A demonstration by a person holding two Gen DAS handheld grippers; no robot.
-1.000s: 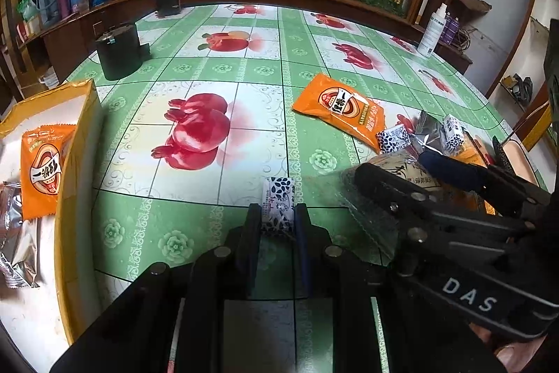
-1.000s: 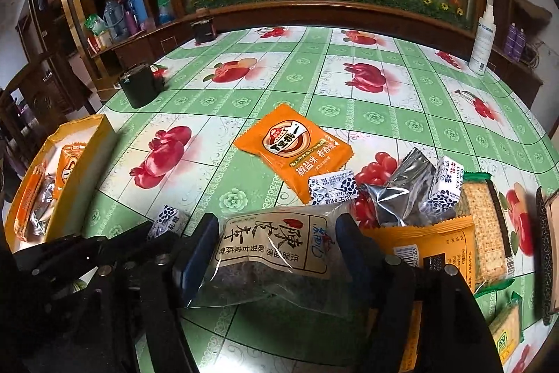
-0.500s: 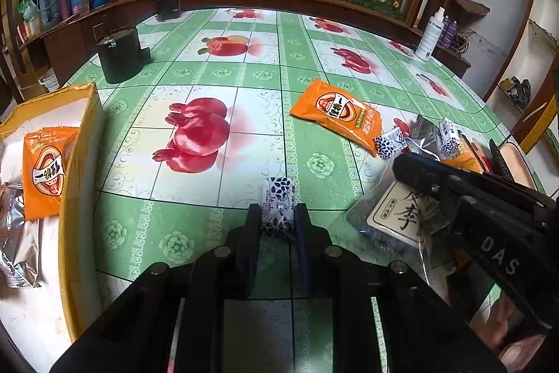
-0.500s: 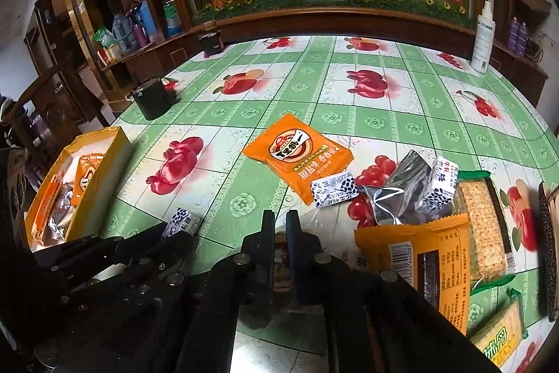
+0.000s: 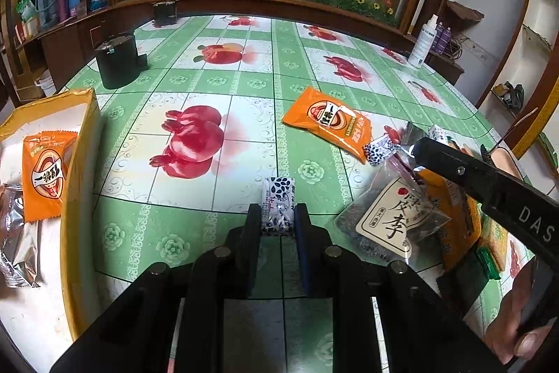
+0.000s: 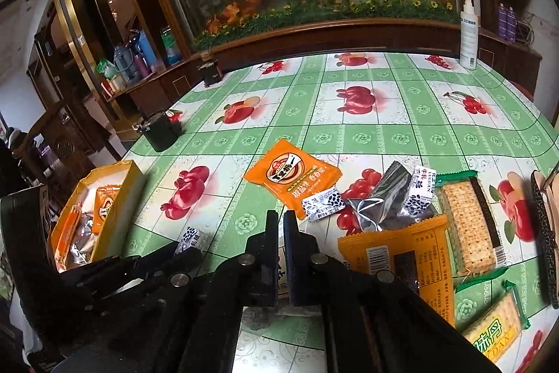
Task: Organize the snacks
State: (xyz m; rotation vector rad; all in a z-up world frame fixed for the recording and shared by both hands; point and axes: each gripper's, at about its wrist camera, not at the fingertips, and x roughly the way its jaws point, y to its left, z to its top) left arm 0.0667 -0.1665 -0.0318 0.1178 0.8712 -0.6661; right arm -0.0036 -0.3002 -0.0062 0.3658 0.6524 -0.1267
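left gripper clamped on small white candy with dark-blue seed print, low over green tablecloth | right gripper pinched on clear plum pouch, cream label, lifted; yellow box at left

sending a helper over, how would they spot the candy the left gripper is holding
Start at the yellow box on the table's left edge, then look right, past the red fruit print. The candy is a small white wrapper with dark blue spots, pinched in the left gripper. Two similar ones lie loose by the orange packet.
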